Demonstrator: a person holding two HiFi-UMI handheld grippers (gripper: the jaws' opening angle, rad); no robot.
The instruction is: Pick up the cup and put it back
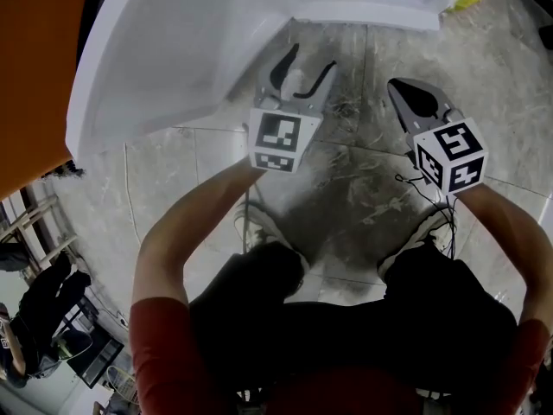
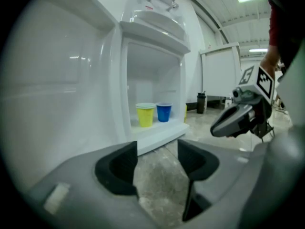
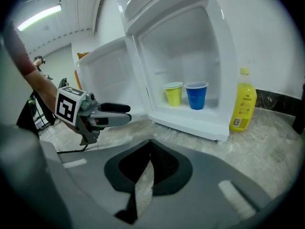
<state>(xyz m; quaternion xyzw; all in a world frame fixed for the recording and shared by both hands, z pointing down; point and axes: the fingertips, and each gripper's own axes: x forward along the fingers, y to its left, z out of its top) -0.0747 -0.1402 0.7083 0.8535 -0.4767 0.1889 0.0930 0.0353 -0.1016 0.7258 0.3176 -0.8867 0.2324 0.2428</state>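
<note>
left claw [image 1: 311,59]: held wide, nothing in it | right claw [image 1: 421,102]: pinched closed, nothing in it | cups: yellow cup [image 3: 174,93] and blue cup [image 3: 196,95] seen side by side in fridge [image 3: 190,124], far ahead of both claws | risk: one cup could be knocked over when the other is grabbed

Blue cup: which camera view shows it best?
The right gripper view: the blue cup stands whole and unblocked in the open fridge, beside the yellow cup. The left gripper view shows the blue cup smaller, also whole. The head view catches only its top, at the frame's upper edge.
</note>
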